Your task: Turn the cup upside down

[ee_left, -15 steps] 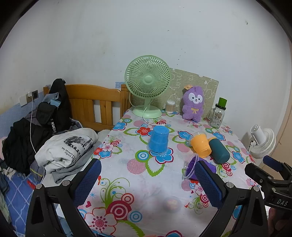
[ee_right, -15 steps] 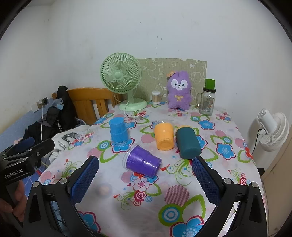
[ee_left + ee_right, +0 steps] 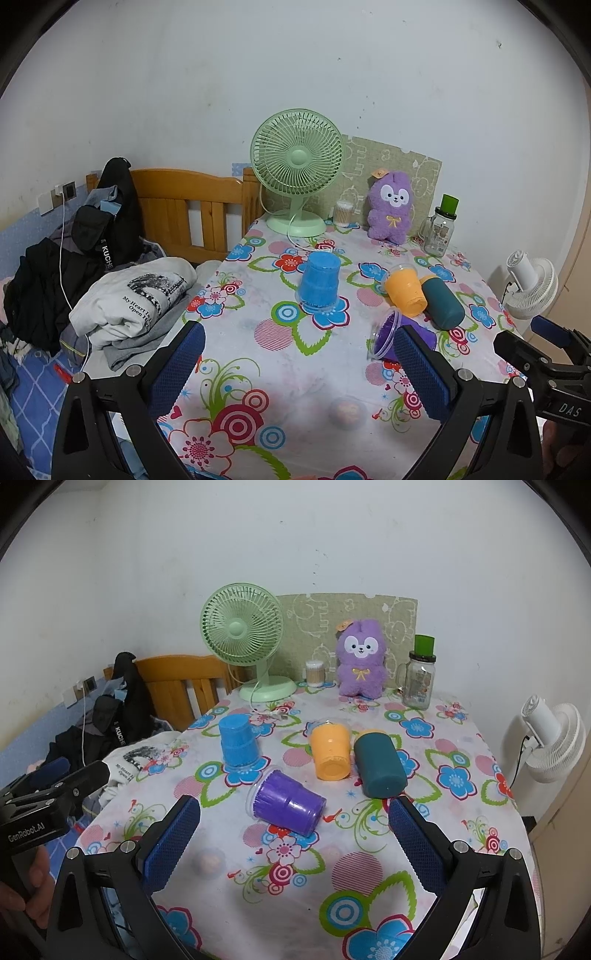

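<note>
Floral table [image 3: 369, 878]; both jaws wide open, empty

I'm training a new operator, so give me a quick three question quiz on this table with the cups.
1. True or false: the blue cup already stands upside down.
2. Which cup lies nearest the right gripper? A purple B orange C teal
3. Fill in: both grippers are ____ and hold nothing.

Key:
1. True, mouth down on the floral tablecloth.
2. A, the purple cup, on its side; the orange cup and teal cup lie farther back.
3. Open; likewise the left gripper.
</note>
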Available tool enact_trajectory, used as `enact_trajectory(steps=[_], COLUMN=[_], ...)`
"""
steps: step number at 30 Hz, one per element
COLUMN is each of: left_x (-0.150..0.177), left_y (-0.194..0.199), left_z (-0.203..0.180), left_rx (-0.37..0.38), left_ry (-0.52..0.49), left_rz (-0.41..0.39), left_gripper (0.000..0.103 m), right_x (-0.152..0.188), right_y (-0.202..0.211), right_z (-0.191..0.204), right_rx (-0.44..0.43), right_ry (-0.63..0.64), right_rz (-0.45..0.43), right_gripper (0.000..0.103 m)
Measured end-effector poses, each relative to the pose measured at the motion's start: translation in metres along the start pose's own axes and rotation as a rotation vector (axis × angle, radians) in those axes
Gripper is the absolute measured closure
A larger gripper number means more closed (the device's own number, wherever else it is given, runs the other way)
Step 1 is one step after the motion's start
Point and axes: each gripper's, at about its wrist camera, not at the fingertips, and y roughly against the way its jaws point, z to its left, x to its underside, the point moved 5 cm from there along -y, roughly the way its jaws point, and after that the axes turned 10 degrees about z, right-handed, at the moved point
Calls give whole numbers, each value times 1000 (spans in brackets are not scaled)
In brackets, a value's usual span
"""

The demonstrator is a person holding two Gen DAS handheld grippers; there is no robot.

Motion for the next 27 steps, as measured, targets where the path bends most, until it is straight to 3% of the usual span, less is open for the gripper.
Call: enact_trajectory(steps=[15, 27], left_x=[5, -1], left_y=[-6, -39], left_z=[-4, -15], left_rx=[-1, 9], left_ry=[-2, -25], left_rz=[17, 76], left_gripper=[0, 0], right_x=[2, -5], right_y=[-7, -38], right_z=[-5, -24], right_rx=[-4, 14], right_ry=[-15, -27], right_rz=[23, 76], right_gripper=[0, 0])
